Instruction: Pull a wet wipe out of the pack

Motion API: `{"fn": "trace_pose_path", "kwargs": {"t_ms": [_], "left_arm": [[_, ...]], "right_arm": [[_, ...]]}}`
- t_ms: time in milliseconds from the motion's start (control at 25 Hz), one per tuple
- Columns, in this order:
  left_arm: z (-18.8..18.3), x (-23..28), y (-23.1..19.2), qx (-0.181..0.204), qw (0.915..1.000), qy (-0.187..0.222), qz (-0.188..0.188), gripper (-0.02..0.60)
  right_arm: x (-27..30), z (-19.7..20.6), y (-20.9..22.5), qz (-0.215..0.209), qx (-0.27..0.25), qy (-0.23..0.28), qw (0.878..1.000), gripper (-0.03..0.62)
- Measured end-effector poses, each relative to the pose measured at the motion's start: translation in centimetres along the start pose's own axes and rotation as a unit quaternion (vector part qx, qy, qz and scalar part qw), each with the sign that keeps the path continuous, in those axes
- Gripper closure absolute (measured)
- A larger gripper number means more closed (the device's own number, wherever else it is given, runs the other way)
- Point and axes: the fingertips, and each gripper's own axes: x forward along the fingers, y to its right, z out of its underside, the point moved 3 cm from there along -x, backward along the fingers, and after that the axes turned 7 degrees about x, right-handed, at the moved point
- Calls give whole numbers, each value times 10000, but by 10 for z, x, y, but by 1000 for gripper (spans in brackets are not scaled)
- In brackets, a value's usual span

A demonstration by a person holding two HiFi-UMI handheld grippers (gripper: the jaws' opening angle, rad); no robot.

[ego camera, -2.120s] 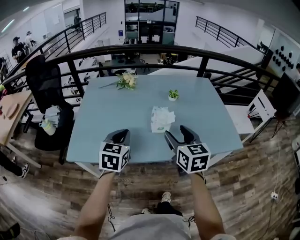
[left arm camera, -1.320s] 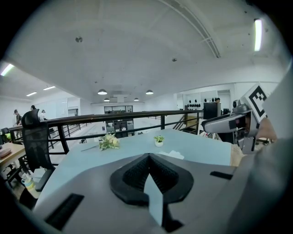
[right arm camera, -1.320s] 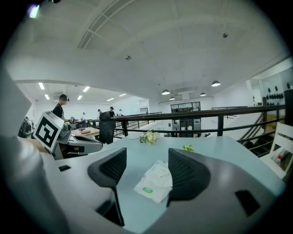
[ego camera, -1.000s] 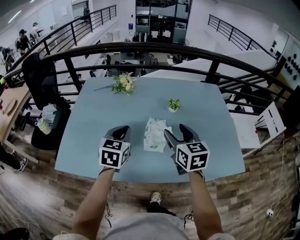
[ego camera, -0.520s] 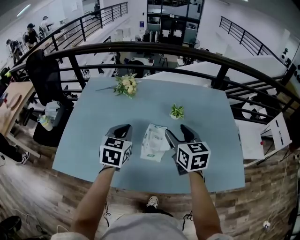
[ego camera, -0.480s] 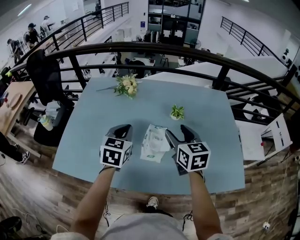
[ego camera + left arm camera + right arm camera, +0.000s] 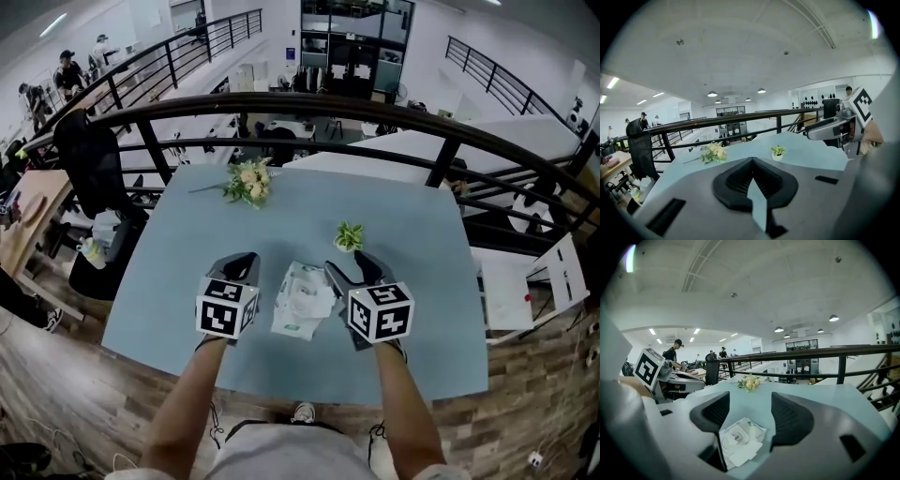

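Note:
A white wet wipe pack [image 7: 302, 302] lies flat on the pale blue table [image 7: 187, 244], with crumpled white wipe on top. My left gripper [image 7: 246, 263] hovers just left of the pack, its jaws shut with nothing between them [image 7: 751, 161]. My right gripper [image 7: 347, 266] is just right of the pack and open. In the right gripper view the pack [image 7: 738, 439] shows low between the two spread fingers [image 7: 791, 418], a little toward the left one. Neither gripper touches the pack.
A bouquet of pale flowers [image 7: 246, 181] lies at the table's far left, and a small potted plant [image 7: 349, 236] stands just beyond the right gripper. A black railing [image 7: 309, 101] runs behind the table. A black chair [image 7: 89, 155] stands to the left.
Both grippers have come forward over the table, so the pack that lay ahead of them now sits between them. Their jaws stand as before.

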Motion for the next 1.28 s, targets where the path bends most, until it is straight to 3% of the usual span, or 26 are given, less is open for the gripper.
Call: {"fn": "trace_pose_path", "kwargs": {"t_ms": [400,800,1280], "left_arm": [[4,0,-16,-18,10000,3,-14,591],[9,-2,-38,45,9997,95,212,591],[32,-5,-41,43,9988,11,483,589]], "right_arm": [[12,-1,-9,21,-57,-61,10000,327],[25,1,-30,231,16,-93,9997,327],[30,35,-40,431,81,-466,9979,327]]}}
